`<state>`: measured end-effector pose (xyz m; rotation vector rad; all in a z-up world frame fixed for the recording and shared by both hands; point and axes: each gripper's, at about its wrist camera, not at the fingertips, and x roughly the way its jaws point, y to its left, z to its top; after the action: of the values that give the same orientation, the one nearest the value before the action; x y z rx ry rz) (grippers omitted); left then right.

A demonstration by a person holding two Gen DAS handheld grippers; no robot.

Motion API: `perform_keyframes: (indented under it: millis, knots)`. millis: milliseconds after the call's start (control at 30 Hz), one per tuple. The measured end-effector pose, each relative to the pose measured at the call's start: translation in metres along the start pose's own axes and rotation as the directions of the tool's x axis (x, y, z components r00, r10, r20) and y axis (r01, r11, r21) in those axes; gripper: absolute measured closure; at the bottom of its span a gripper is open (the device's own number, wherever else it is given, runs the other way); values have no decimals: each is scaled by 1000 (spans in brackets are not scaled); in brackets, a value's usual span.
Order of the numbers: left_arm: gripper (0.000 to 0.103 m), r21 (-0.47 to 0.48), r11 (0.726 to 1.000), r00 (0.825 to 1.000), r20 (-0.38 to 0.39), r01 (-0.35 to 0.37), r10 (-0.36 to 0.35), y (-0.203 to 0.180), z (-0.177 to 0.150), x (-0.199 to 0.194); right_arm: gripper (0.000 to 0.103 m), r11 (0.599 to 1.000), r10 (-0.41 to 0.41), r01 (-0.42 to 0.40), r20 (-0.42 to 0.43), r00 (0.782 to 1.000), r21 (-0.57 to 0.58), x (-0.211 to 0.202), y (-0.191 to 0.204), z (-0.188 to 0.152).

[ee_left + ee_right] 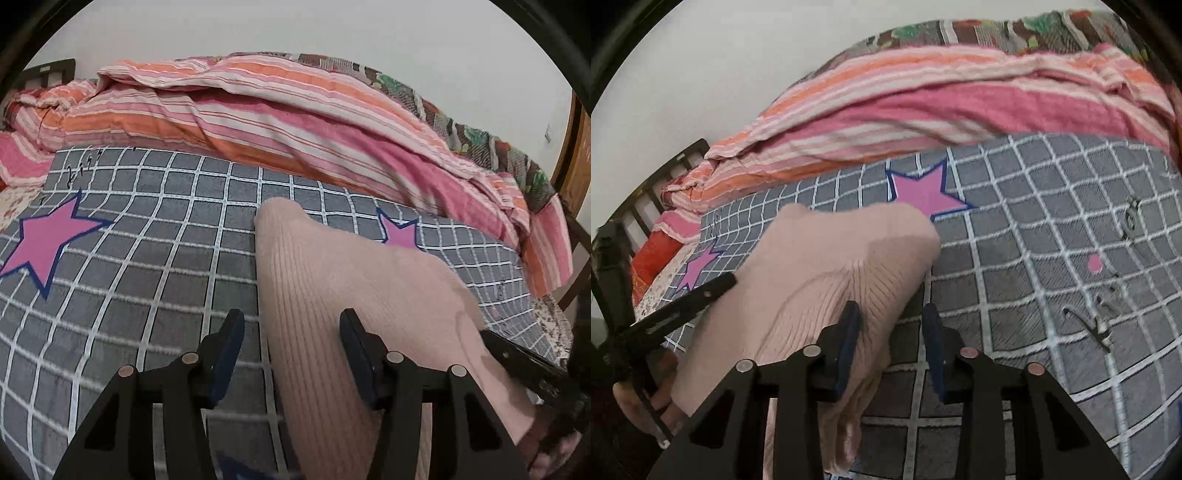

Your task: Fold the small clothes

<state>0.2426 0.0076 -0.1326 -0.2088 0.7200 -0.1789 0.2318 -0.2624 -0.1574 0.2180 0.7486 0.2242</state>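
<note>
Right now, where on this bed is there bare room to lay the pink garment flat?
Bare gray checked blanket lies left of the garment, toward the big star. More lies right of it, past the other star. The back is crowded by the striped quilt. Both grippers hem the garment's near end.

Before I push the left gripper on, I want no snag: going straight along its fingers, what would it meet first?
Probably the pink ribbed garment, which already lies between the left gripper fingers. Beyond it is the grey checked blanket. Depth is unclear.
</note>
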Motion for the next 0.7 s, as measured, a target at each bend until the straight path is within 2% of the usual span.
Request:
perform_keyframes:
  millis: [33,67,100,333,467,533,600,700]
  knots:
    - [51,-3,1000,1000,13,6,-6,1,-6,-7,74,1000,3,-3,2,1000,9,0,-1,-1]
    - [51,-5,1000,1000,21,12,-12,2,-11,-12,85,1000,13,-13,1,1000,16,0,-2,-1]
    - [51,-7,1000,999,26,19,-19,2,-14,-16,88,998,49,-49,-4,999,30,-3,-2,-2]
    - [51,-47,996,997,14,74,-73,11,-35,-39,85,995,85,-86,18,996,50,-18,2,-6]
    - [50,-36,994,994,-13,104,-104,11,-42,-43,72,987,137,-140,43,990,80,-28,2,-6]
    - [49,-32,990,990,-41,134,-135,11,-49,-46,71,984,155,-158,41,987,81,-31,6,-10]
    - [49,-18,989,988,-48,145,-146,10,-54,-49,71,986,147,-148,24,989,73,-32,12,-18]
    - [48,27,989,989,-41,147,-145,5,-61,-57,71,995,93,-93,12,996,40,-27,21,-28]
